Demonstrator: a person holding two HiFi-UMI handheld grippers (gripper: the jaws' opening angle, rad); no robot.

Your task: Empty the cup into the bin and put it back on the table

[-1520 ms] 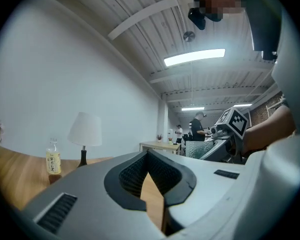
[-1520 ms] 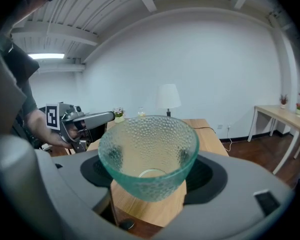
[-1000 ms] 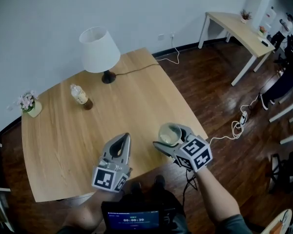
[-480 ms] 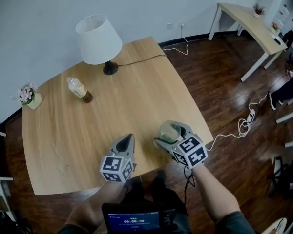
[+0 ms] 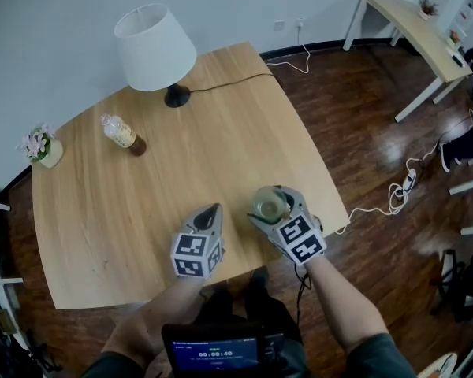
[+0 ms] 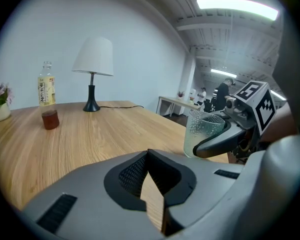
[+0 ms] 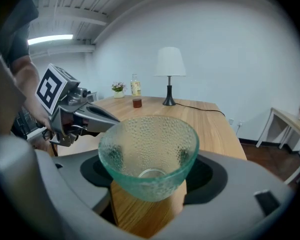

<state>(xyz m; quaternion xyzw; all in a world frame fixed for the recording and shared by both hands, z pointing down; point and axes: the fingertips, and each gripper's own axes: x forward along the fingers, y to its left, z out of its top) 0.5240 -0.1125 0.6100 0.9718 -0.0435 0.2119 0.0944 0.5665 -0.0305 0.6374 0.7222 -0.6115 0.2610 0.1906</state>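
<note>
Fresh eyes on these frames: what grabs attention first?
The textured glass cup, seemingly empty, sits clamped in the right tongs near the front right corner of the wooden table. Beside it, the left tongs are shut on nothing. A white-shaded lamp stands at the far side.

Dimpled pale-green glass cup (image 7: 149,154), empty, upright, clamped in right claw (image 5: 271,204), at table (image 5: 181,160) edge

Cup (image 7: 149,154) in right tongs (image 5: 270,206), seemingly over table (image 5: 142,203)
</note>
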